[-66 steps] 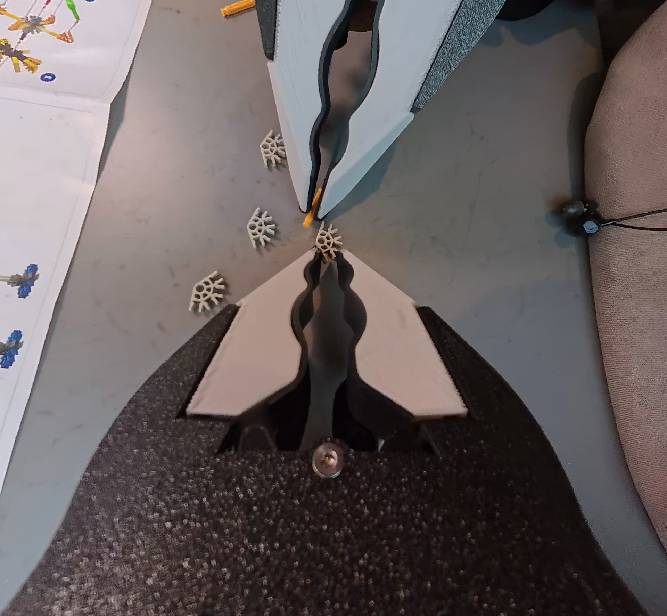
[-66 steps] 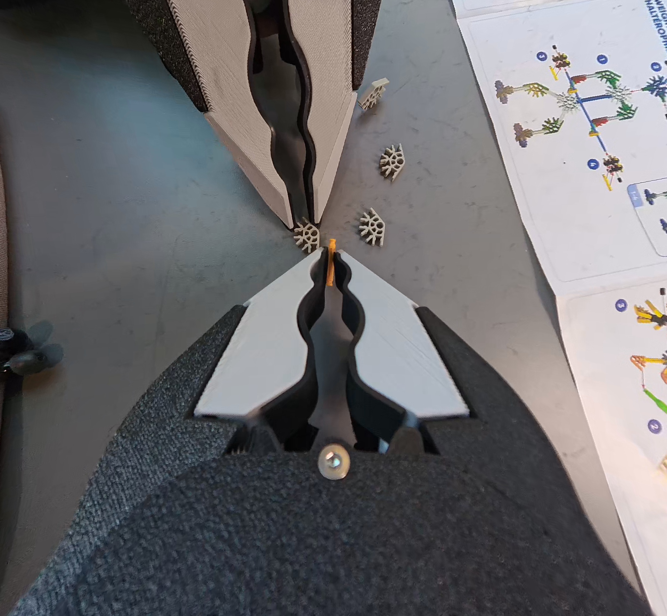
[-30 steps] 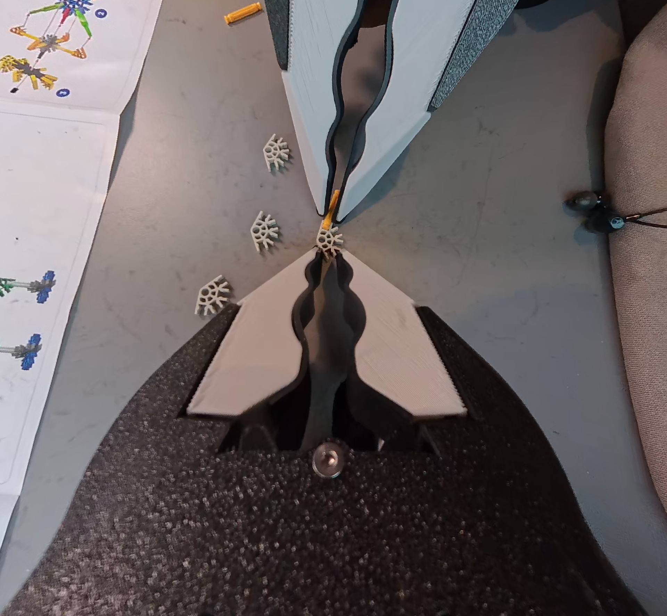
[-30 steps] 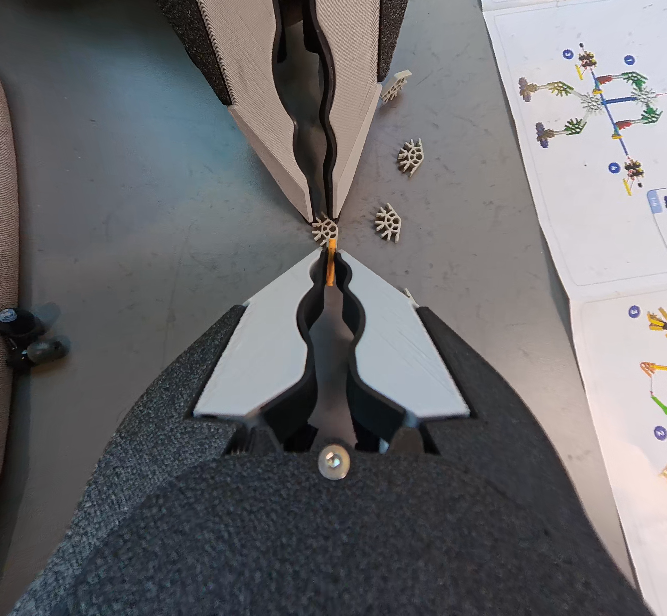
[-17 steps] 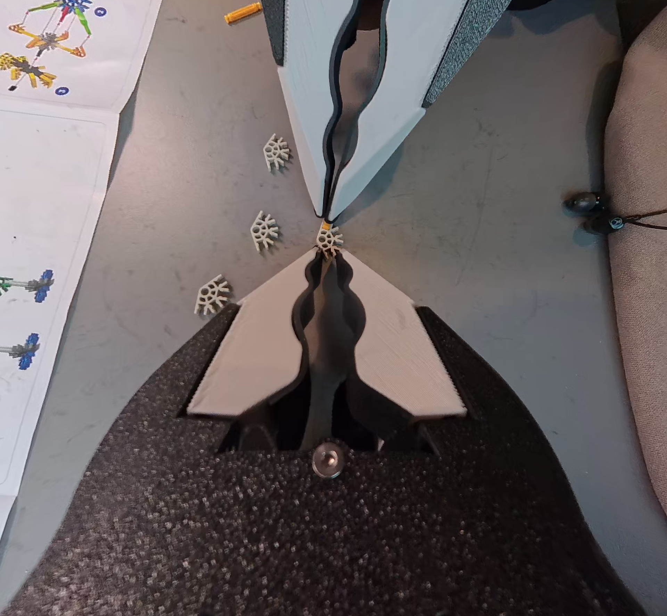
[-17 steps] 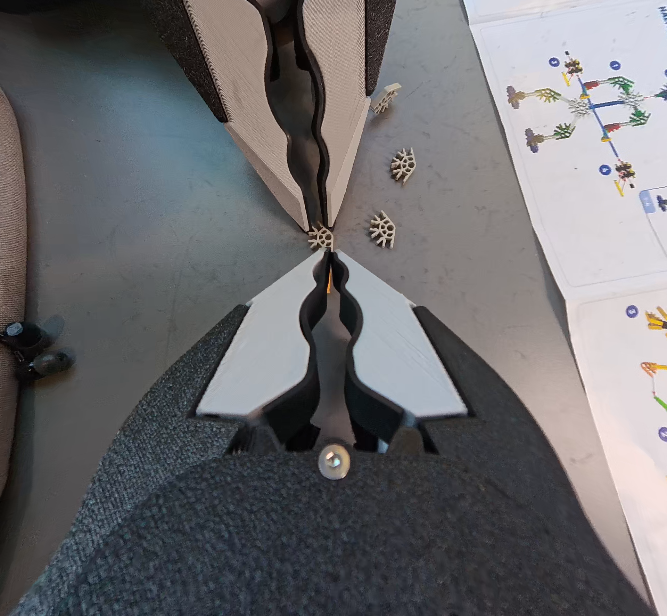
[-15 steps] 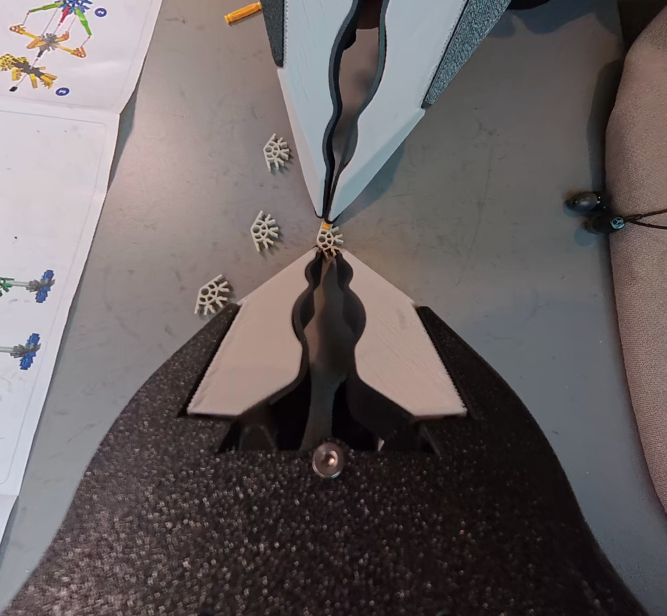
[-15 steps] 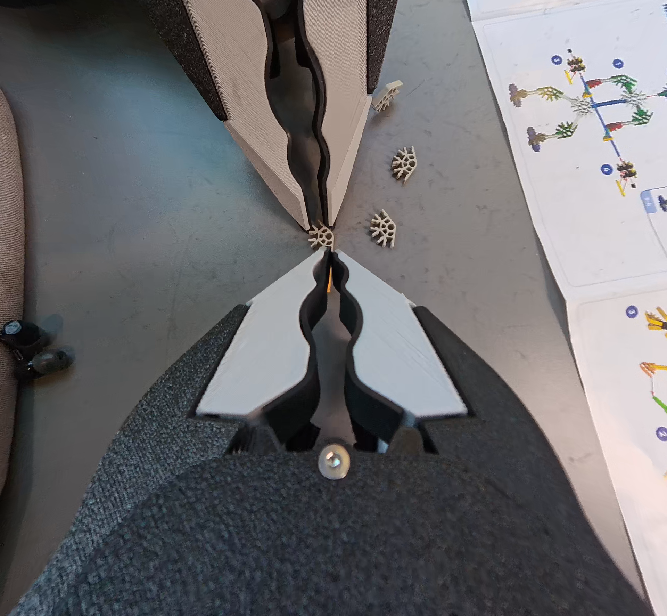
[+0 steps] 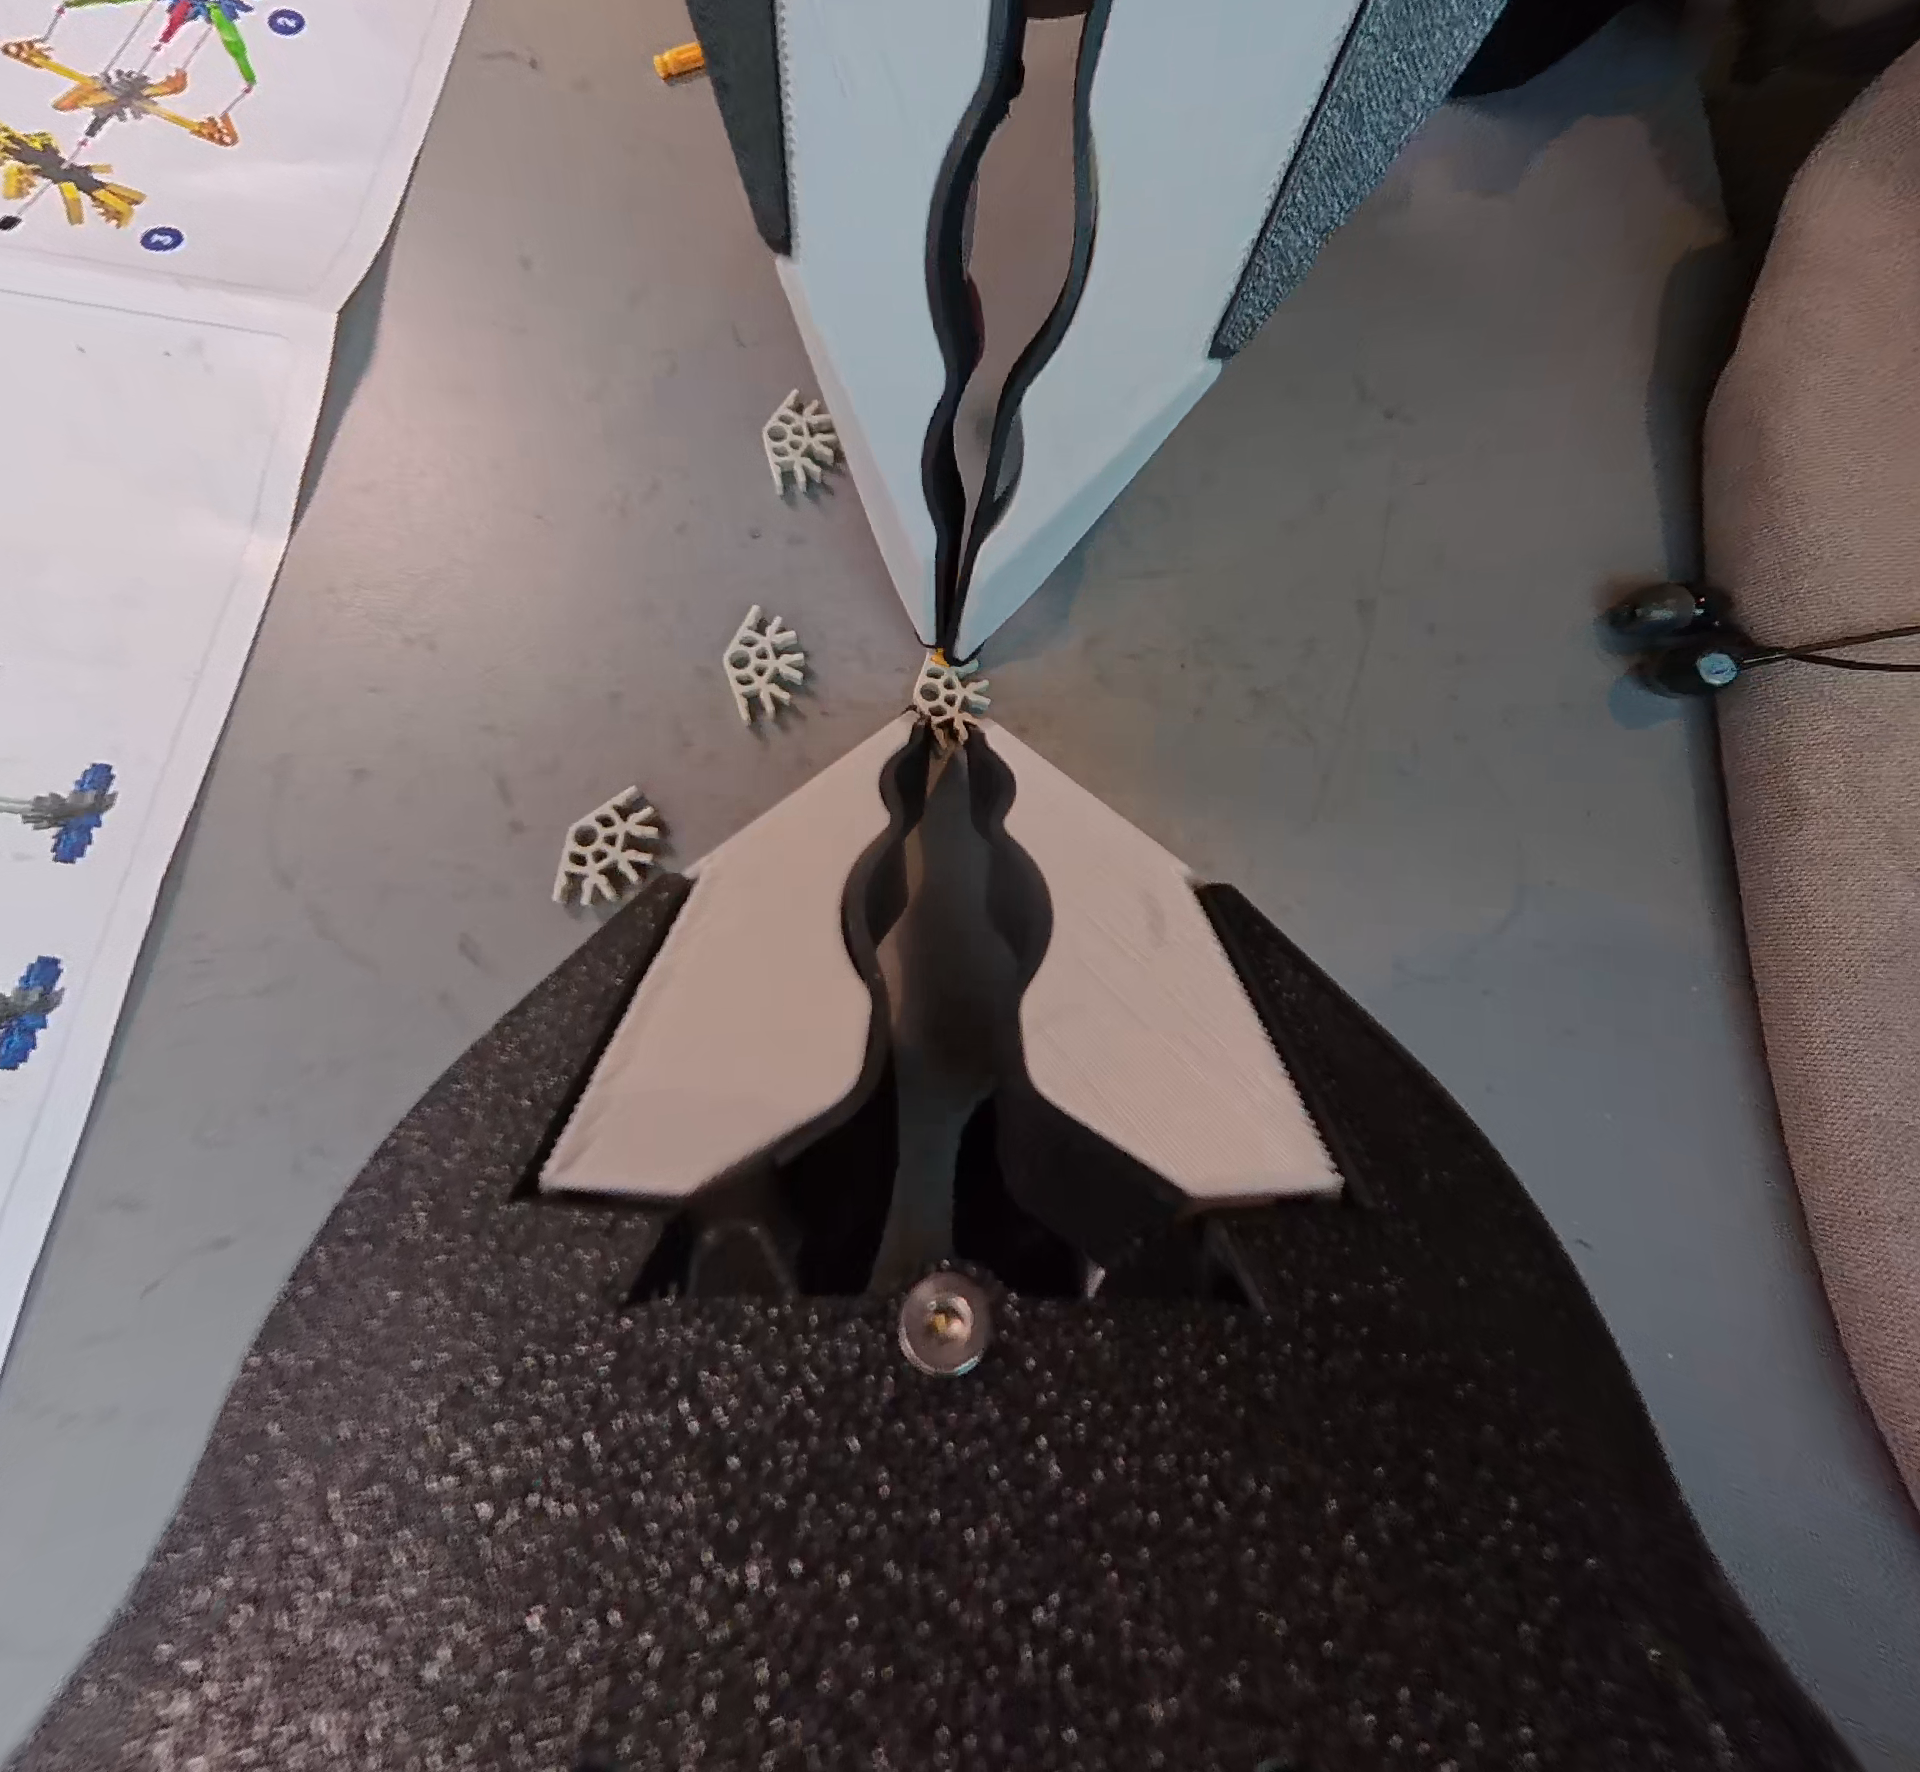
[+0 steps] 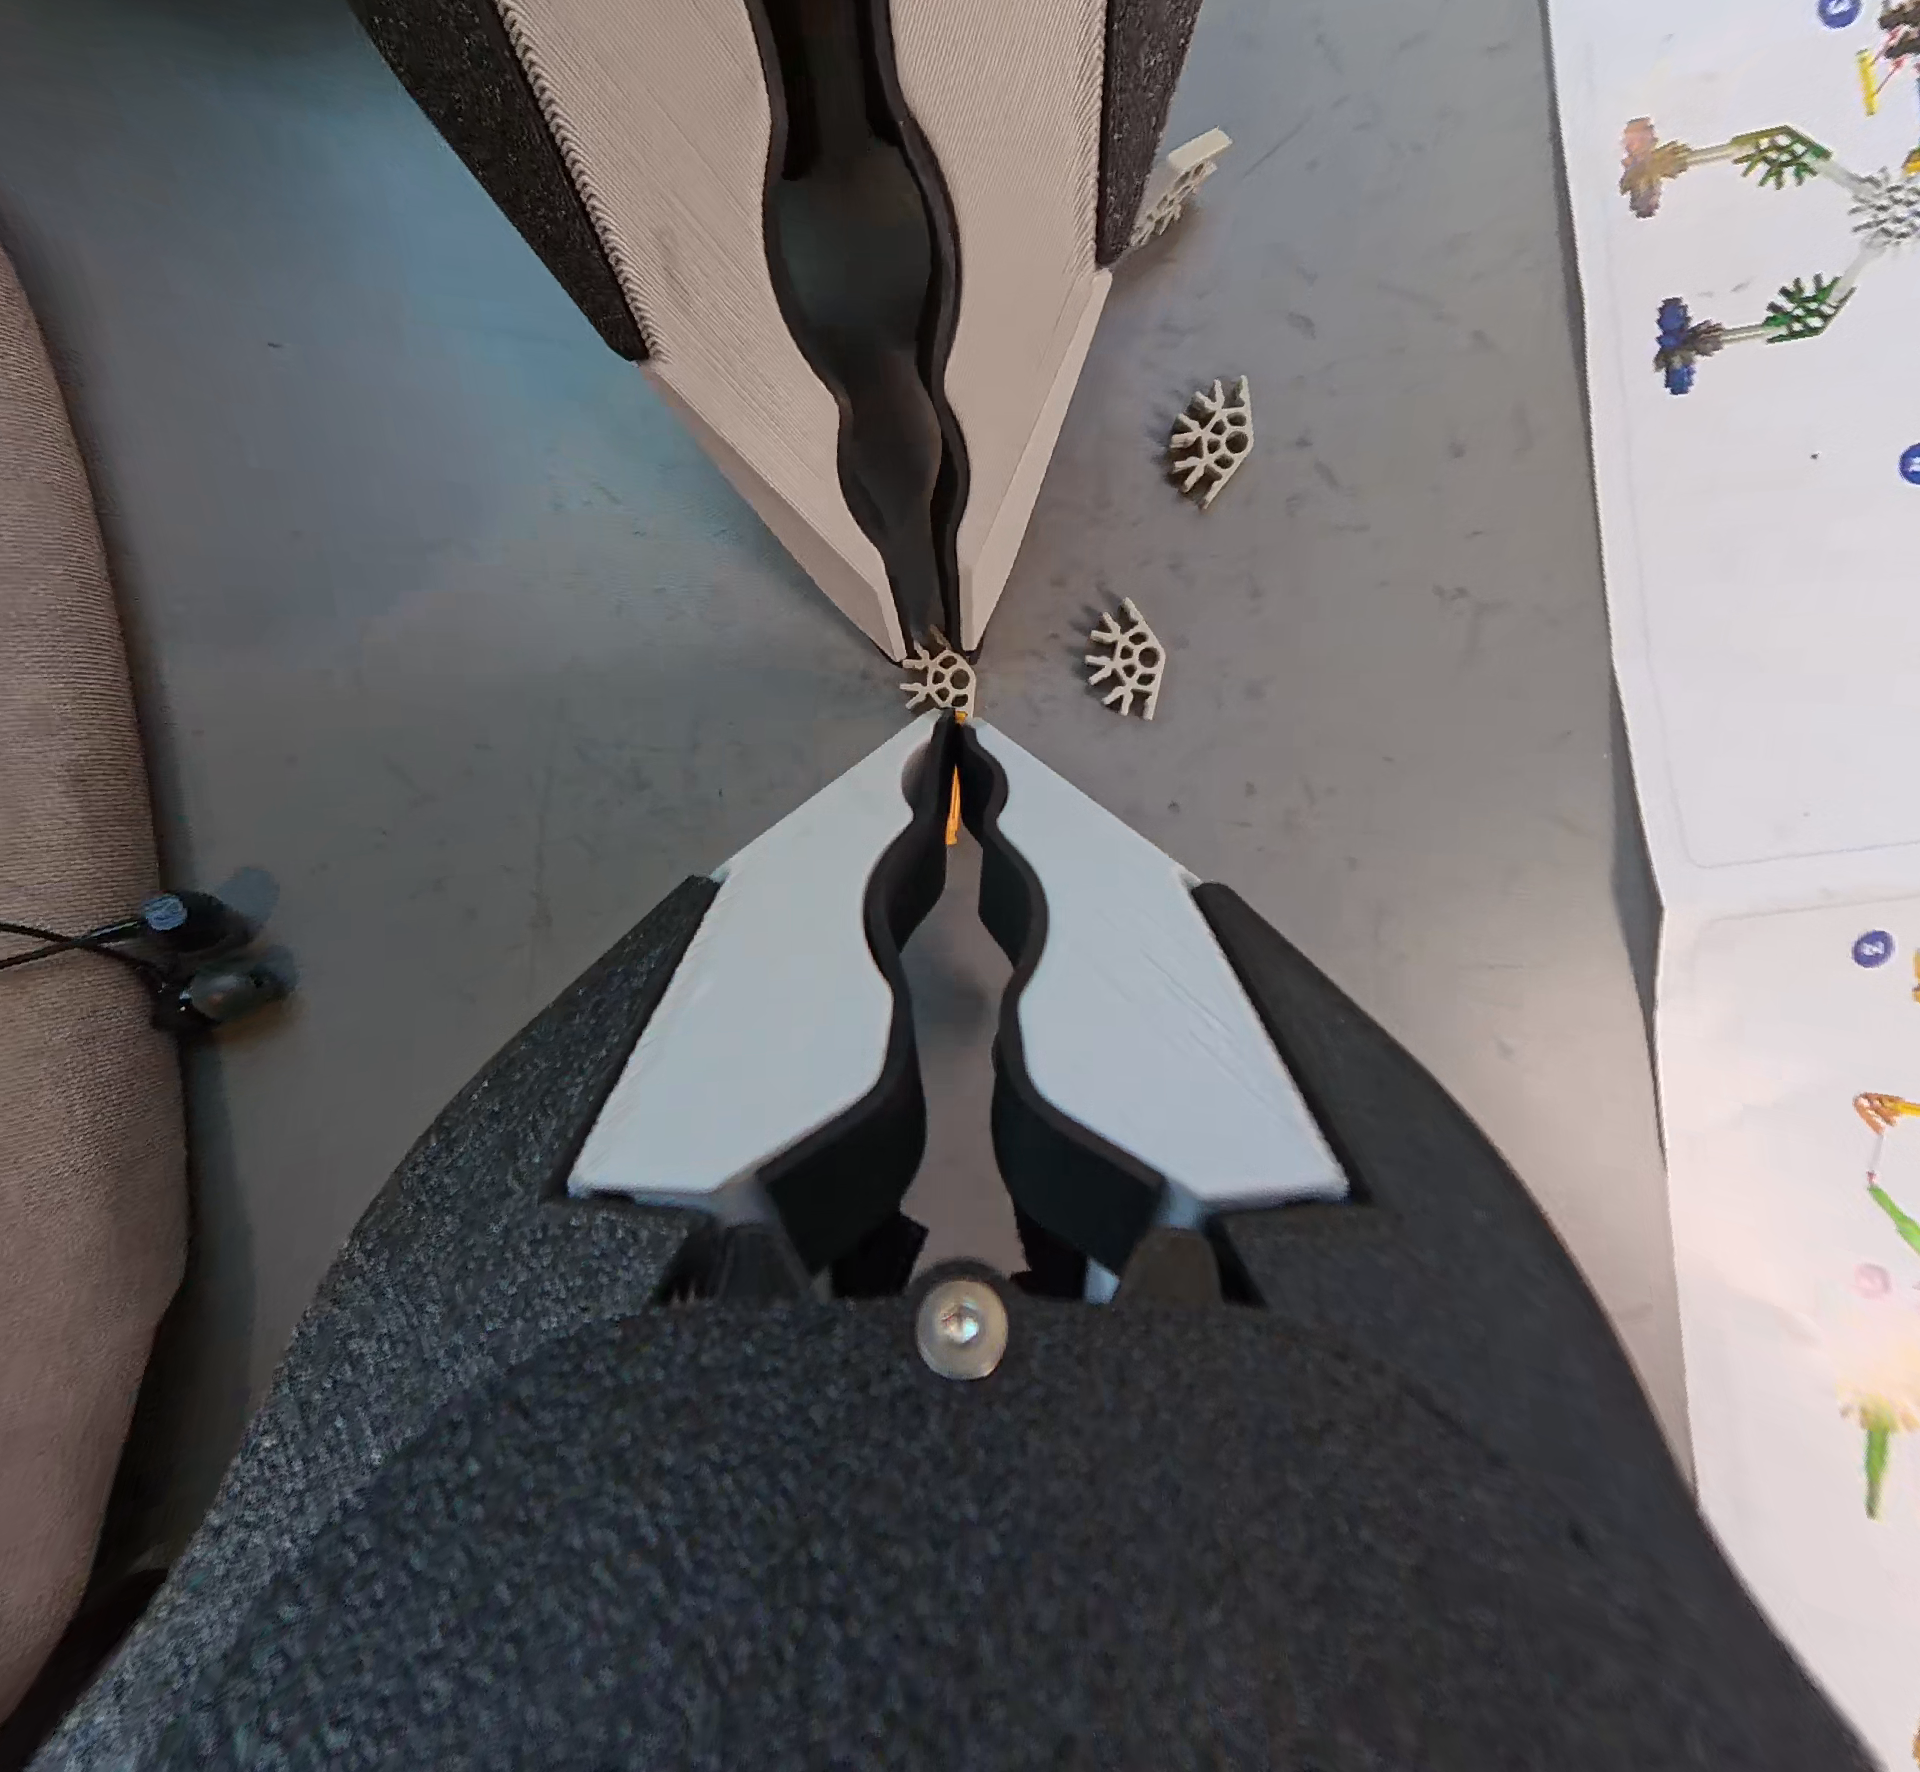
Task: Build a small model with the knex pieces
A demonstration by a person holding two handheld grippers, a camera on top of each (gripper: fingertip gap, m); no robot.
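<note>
White paper comes first: a sheet (image 9: 156, 475) with coloured diagrams runs down the left edge of the left wrist view. To its right, at the top, lie a few spare rods (image 9: 681, 60), orange, partly hidden behind the far gripper. Three loose connectors (image 9: 764, 662) sit flat in a slanting row on the grey table (image 9: 1351, 579), left of centre. At centre the left gripper (image 9: 940, 735) has its fingers drawn almost together and pinches a pale connector (image 9: 948, 696) at the very tips. The right gripper (image 9: 951, 647) comes down from the top edge to meet it, tip to tip. A speck of the orange rod (image 9: 938, 655) shows where the two touch. Dark earbuds (image 9: 1673, 631) lie farther right, beside a beige cushion (image 9: 1818, 683) along the right edge. In the right wrist view, the cushion (image 10: 73, 683) and earbuds (image 10: 208, 953) are at the left. At centre the right gripper (image 10: 951, 735) is squeezed onto the rod (image 10: 951, 803), whose end meets the rim of the connector (image 10: 940, 678) held by the left gripper (image 10: 935, 642). Whether the rod is fully seated in a slot cannot be told. The loose connectors (image 10: 1127, 662) and the sheet (image 10: 1766, 579) lie to the right. No box, tray or bin shows in either view.
</note>
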